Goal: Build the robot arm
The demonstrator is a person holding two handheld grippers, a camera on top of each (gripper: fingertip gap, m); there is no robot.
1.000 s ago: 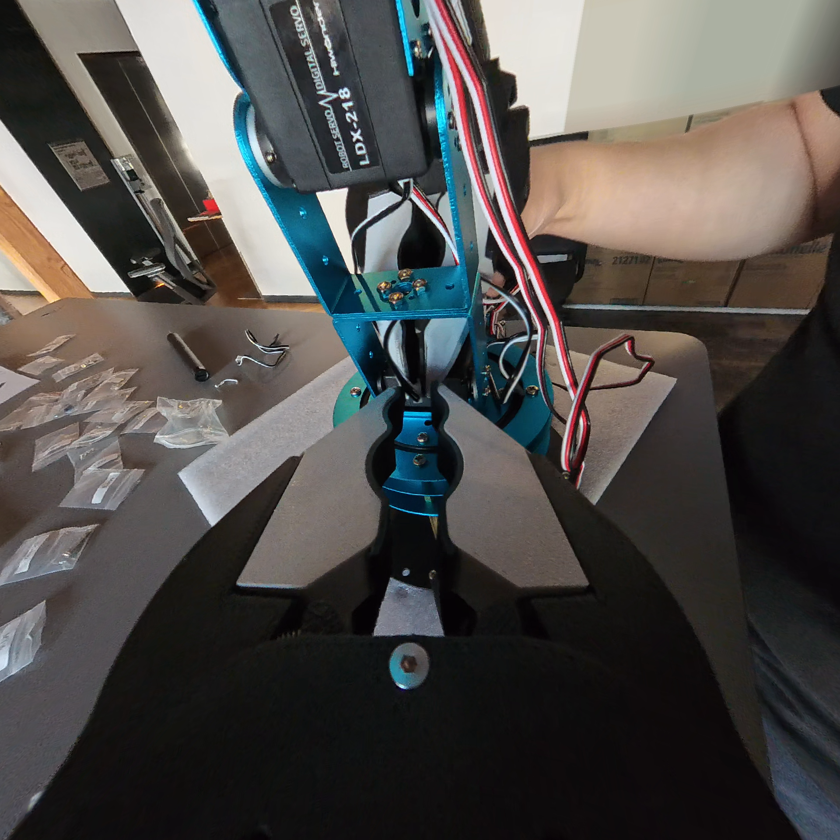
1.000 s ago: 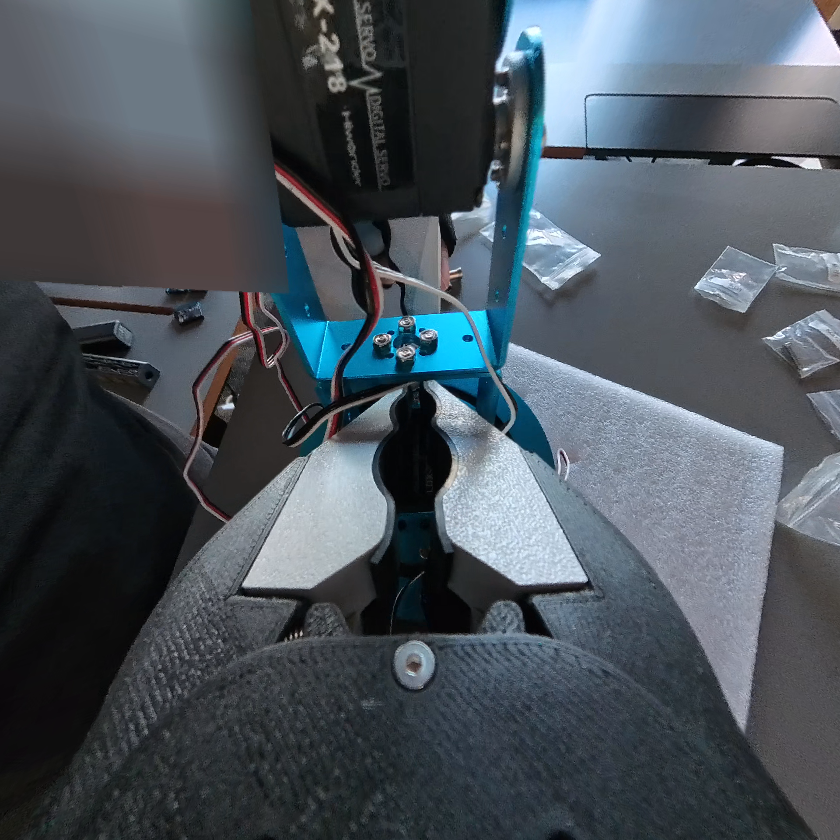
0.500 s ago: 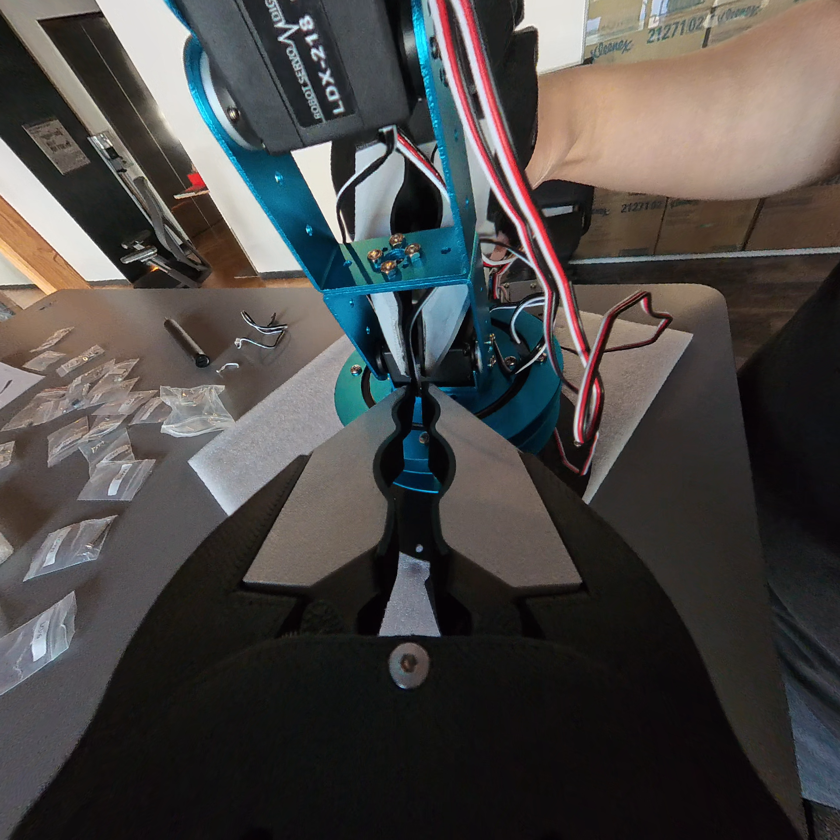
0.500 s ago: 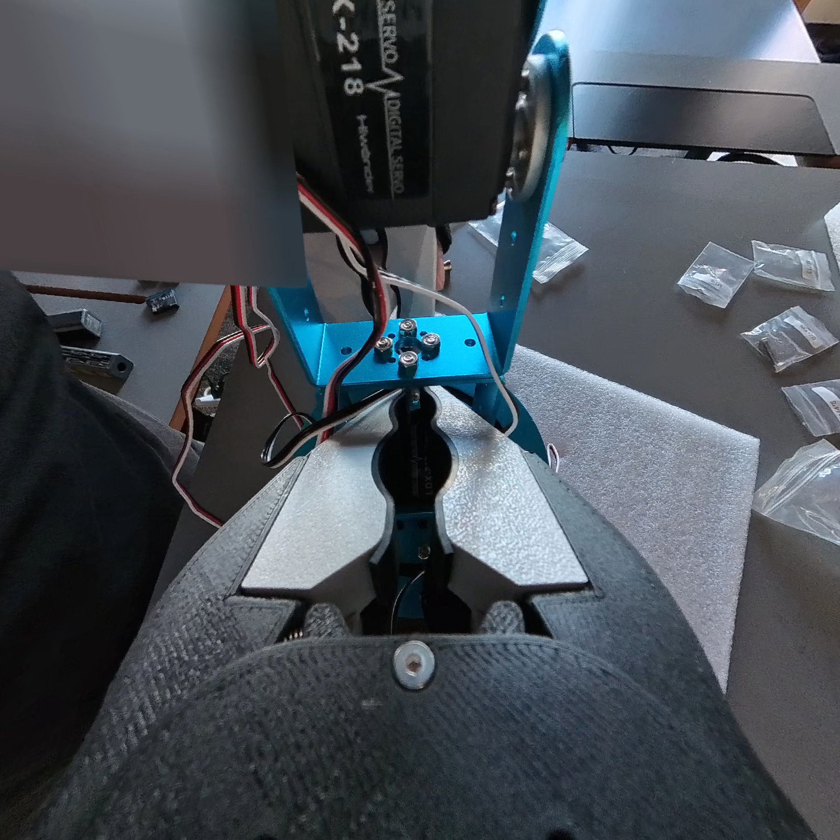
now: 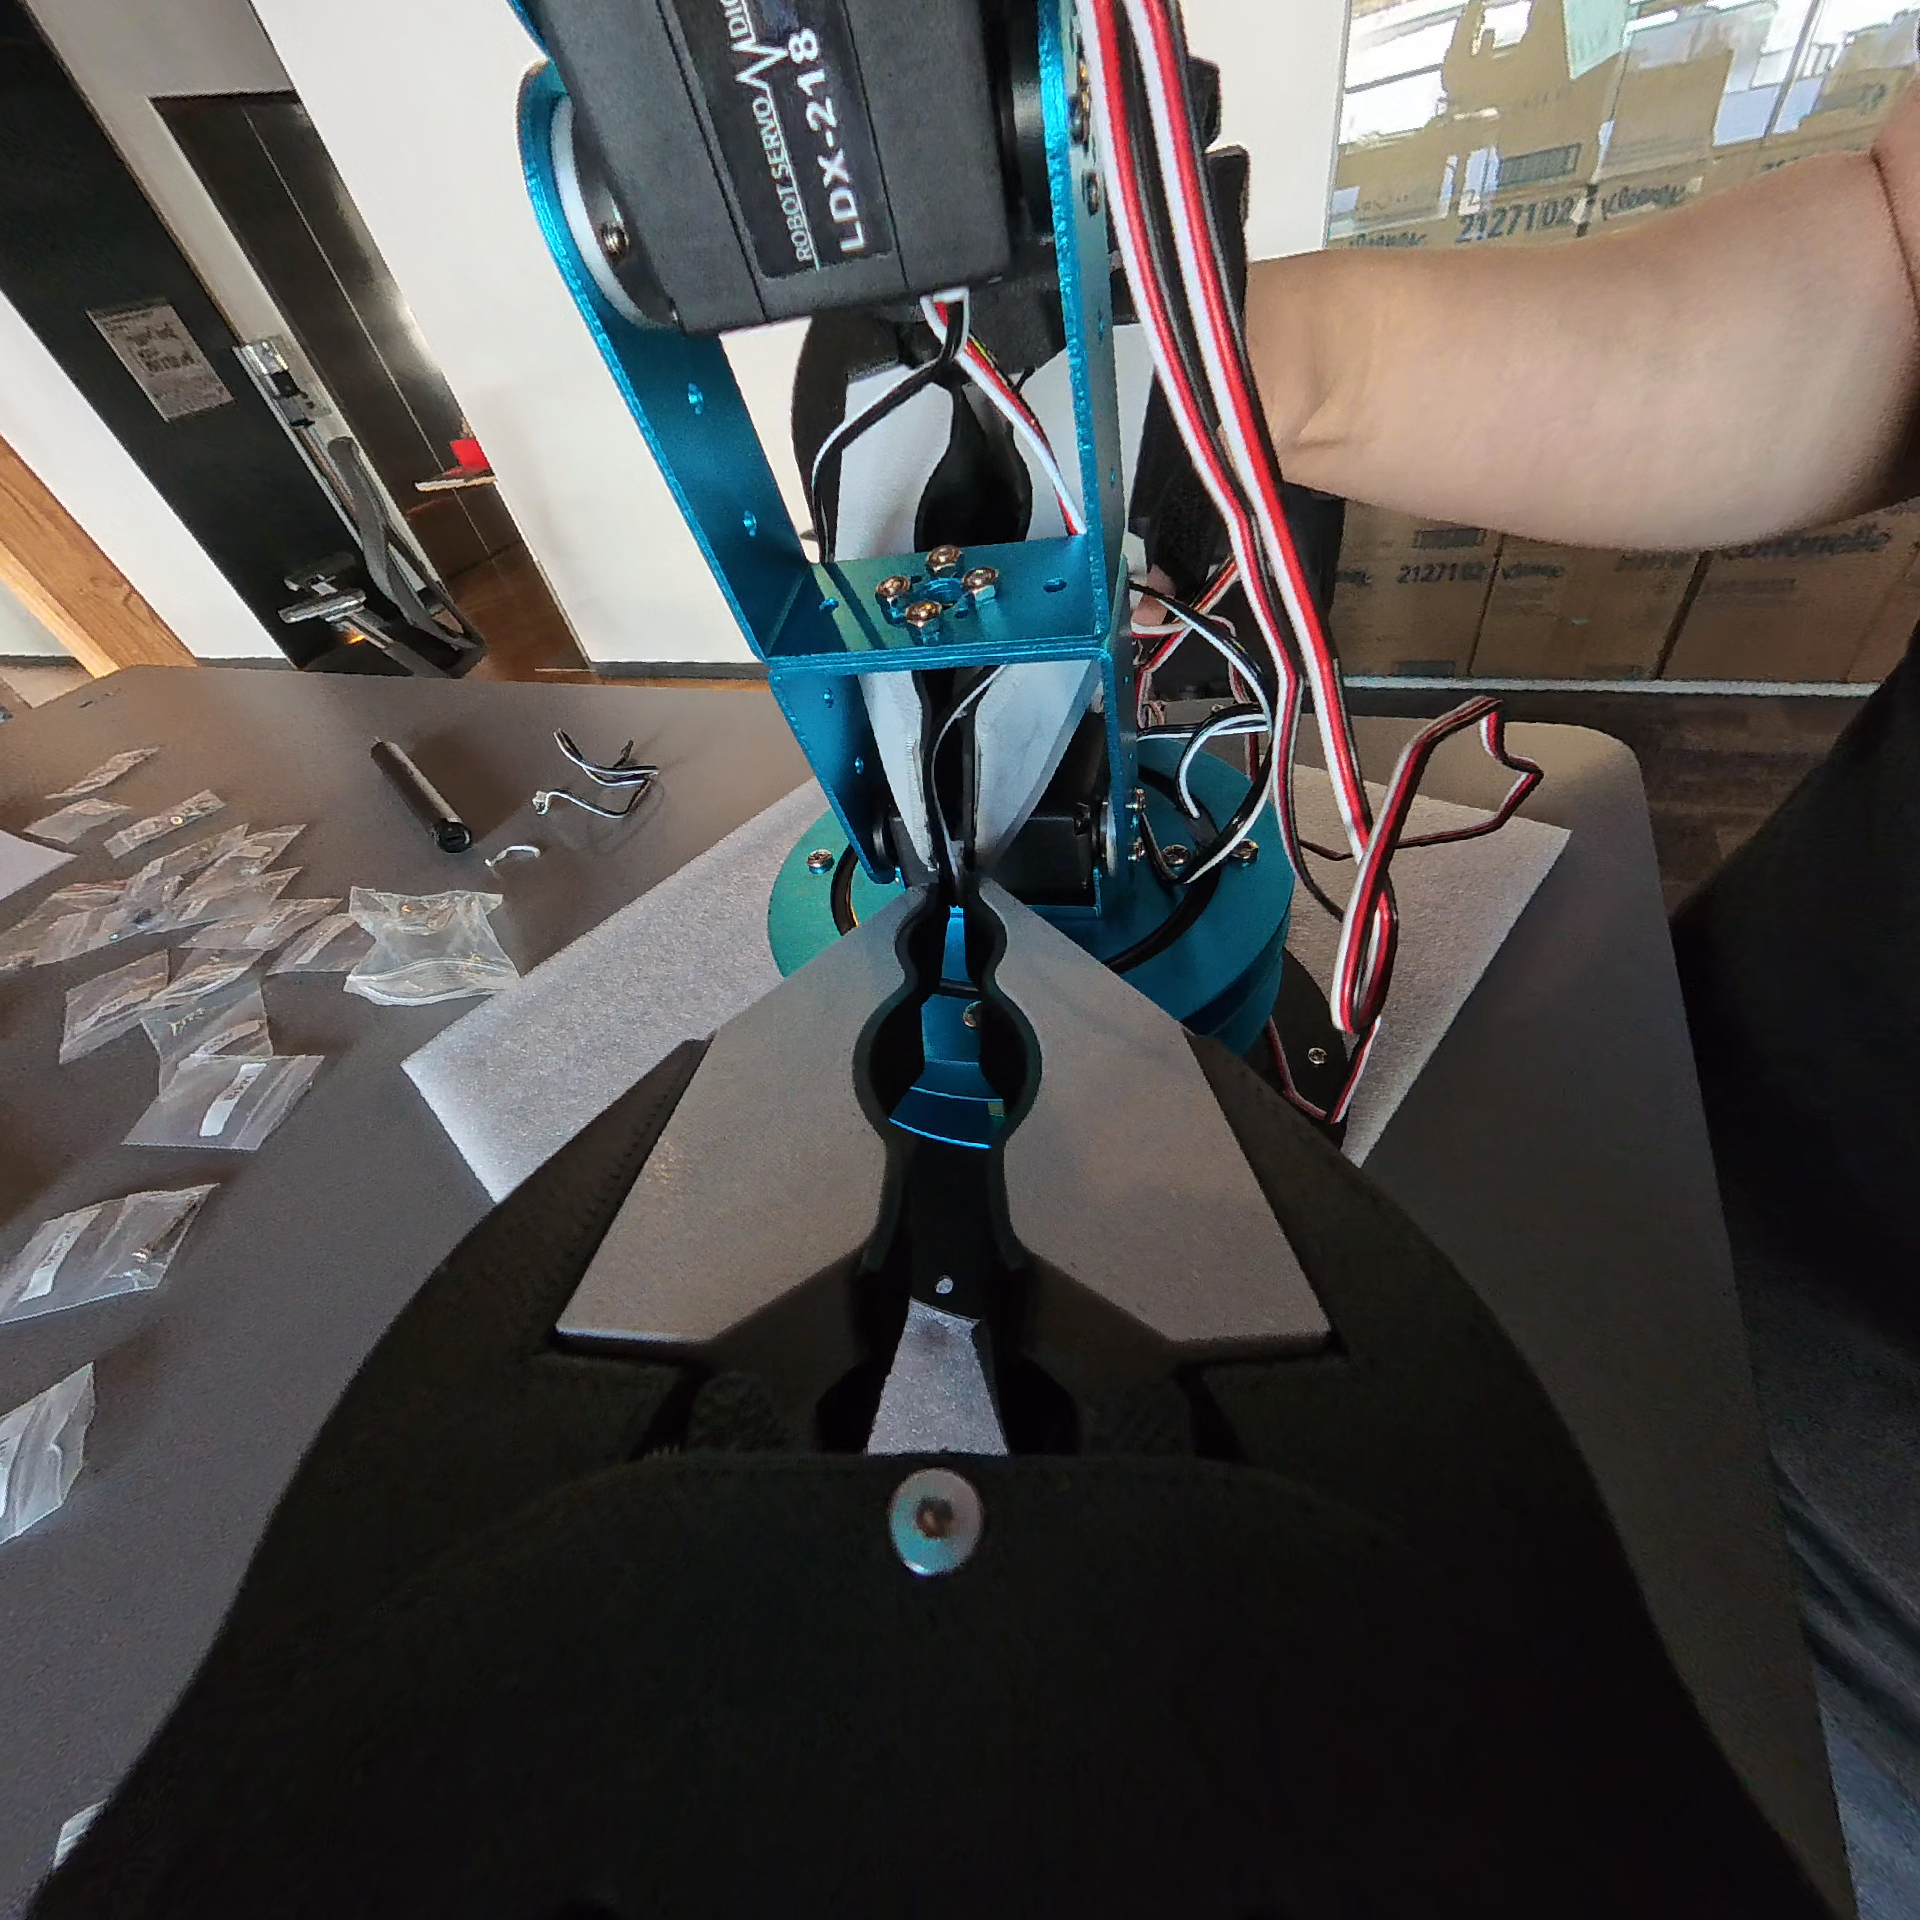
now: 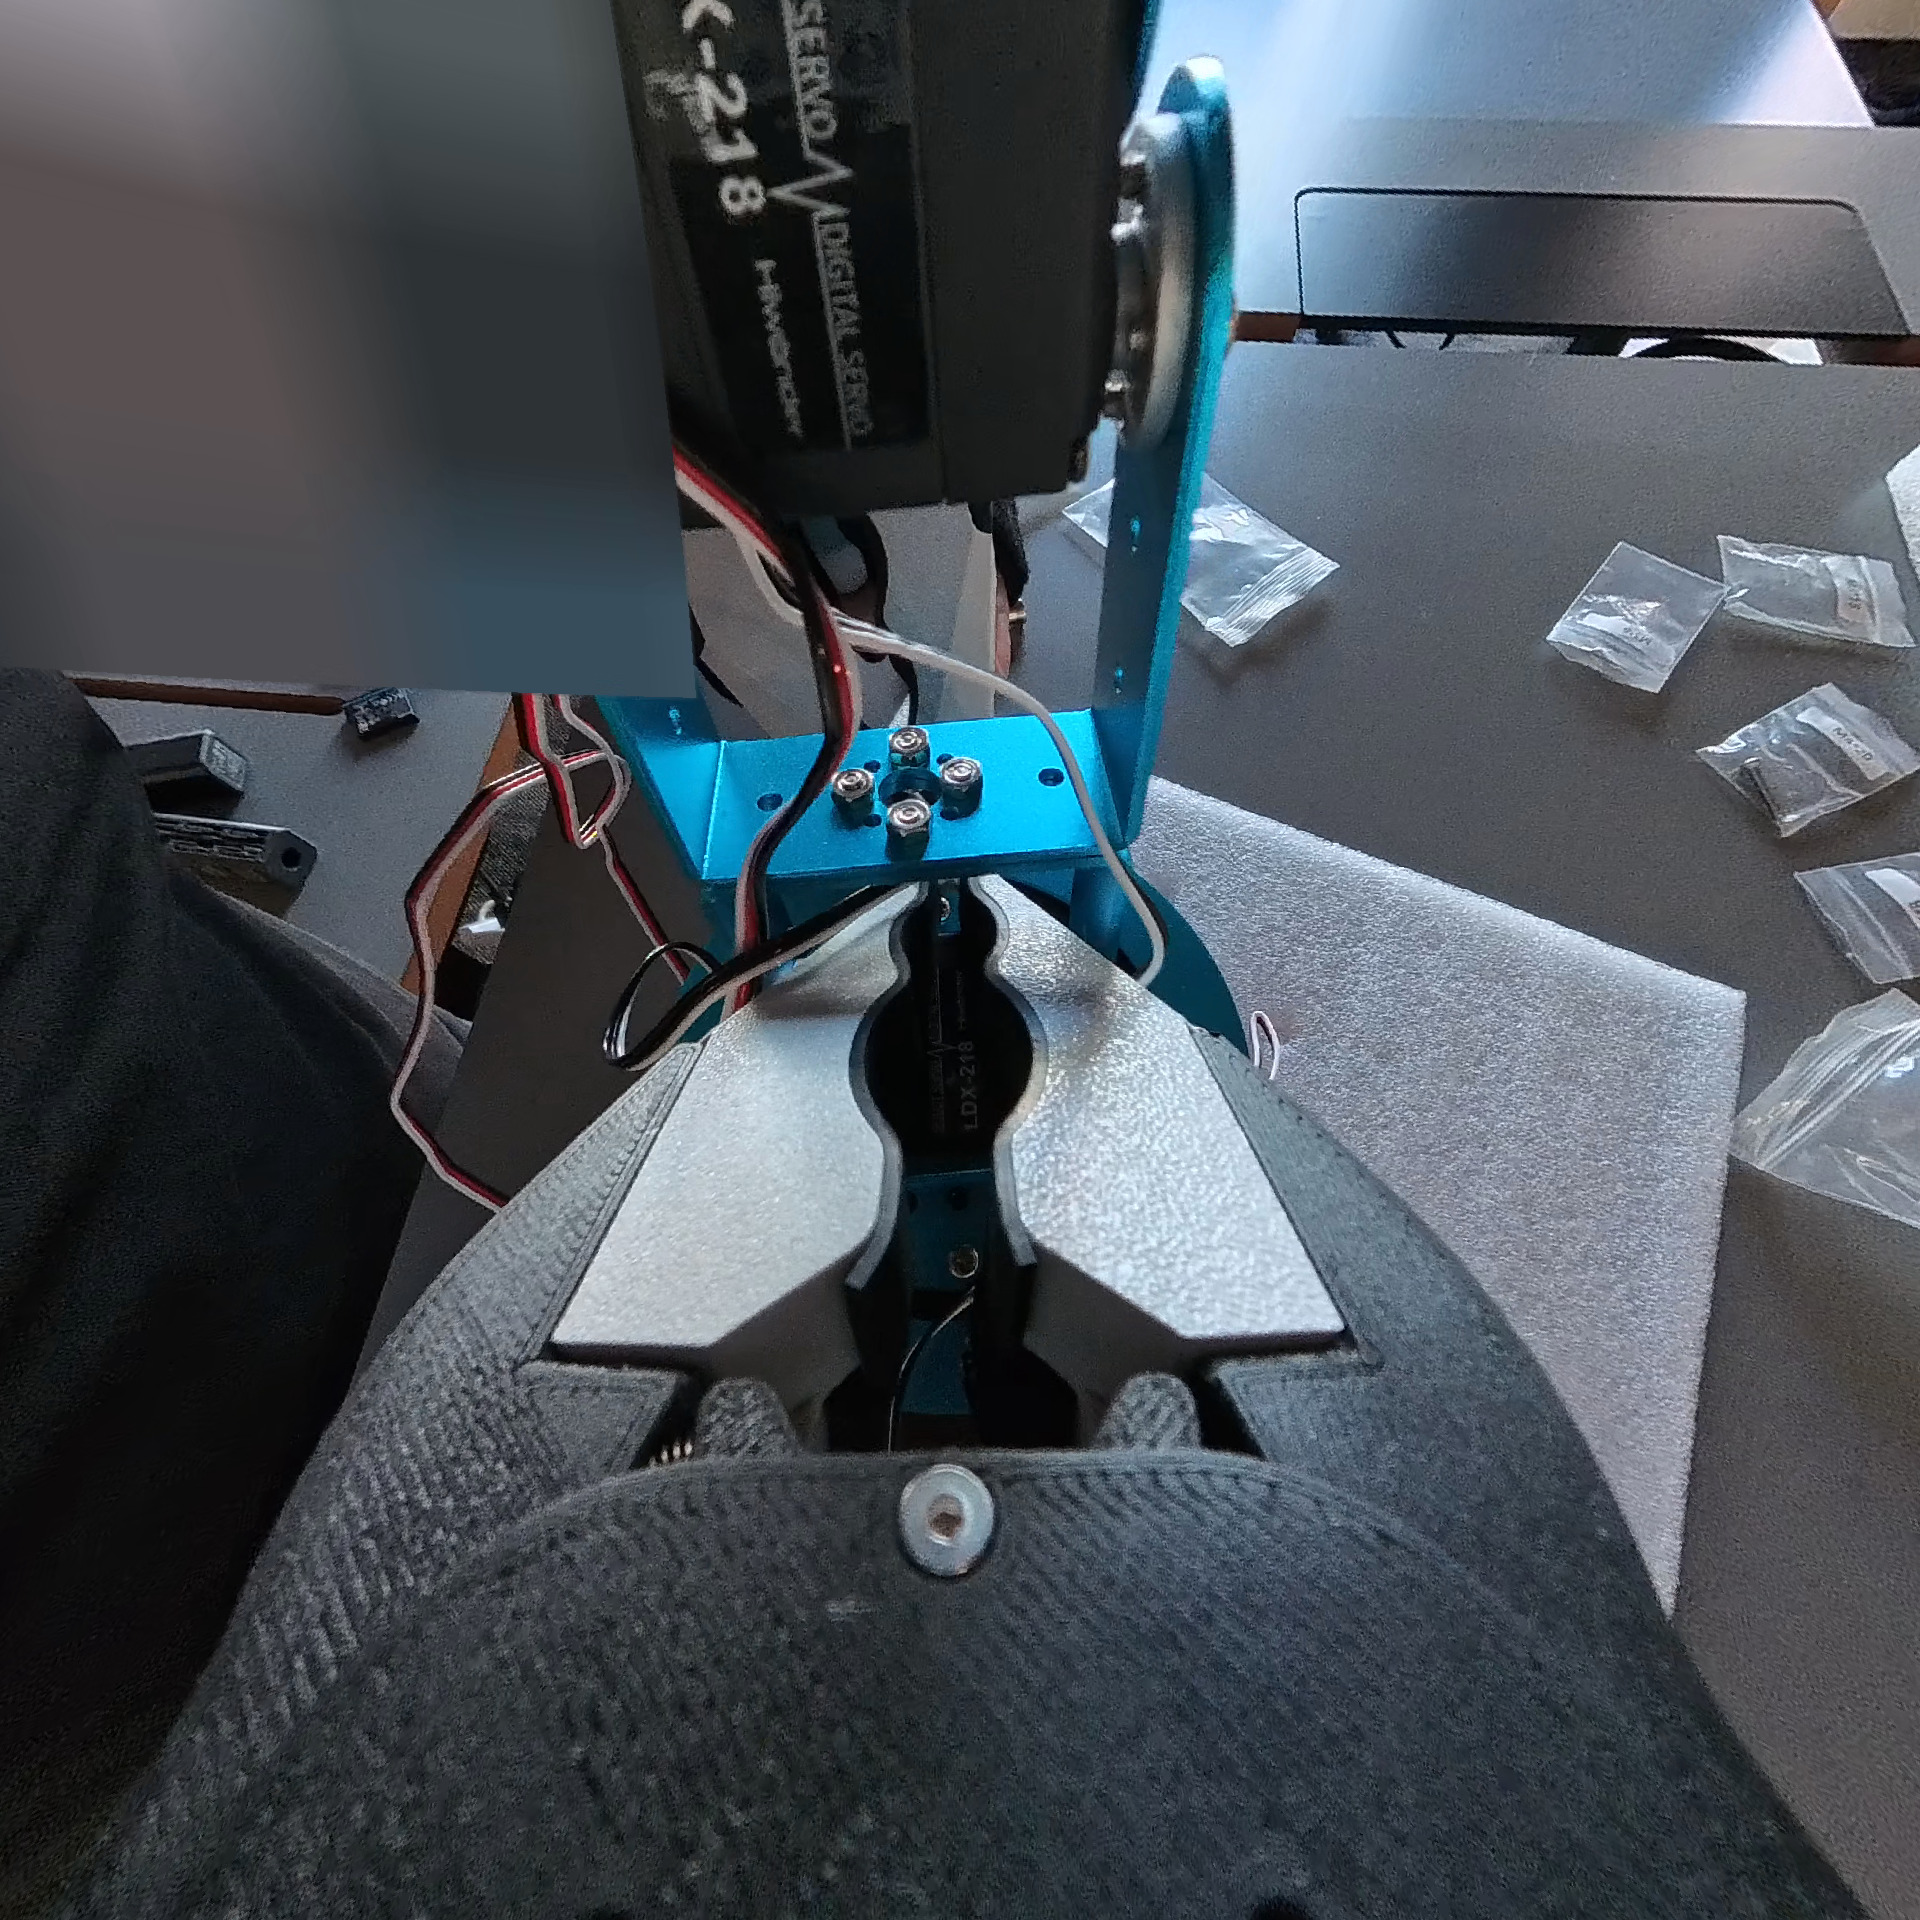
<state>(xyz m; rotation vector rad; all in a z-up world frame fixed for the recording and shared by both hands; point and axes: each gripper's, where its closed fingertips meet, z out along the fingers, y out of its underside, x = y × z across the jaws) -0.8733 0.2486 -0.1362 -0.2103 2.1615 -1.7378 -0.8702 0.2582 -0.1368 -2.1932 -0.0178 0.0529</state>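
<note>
Though both pairs of fingers are almost closed, what they pinch is hidden. The left gripper [image 5: 951, 899] and right gripper [image 6: 948, 891] meet under the blue bracket [image 5: 1039, 613] of the small robot arm [image 5: 1216, 966]. It stands on a foam sheet [image 6: 1455, 1143] at the table [image 6: 1455, 468] edge. With loose wires [image 5: 1236, 447] close by, a steady hold seems wise.

Servo [image 5: 790, 135] top cropped (bag contents indistinct)

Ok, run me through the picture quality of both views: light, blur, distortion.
Left wrist view: bright daylight from the window behind, arm well lit, gripper body near black; table edges bow from the wide lens. Right wrist view: dimmer and cooler, the servo up close is soft, foam sheet sharp; a smooth patch at upper left was added afterwards.
</note>
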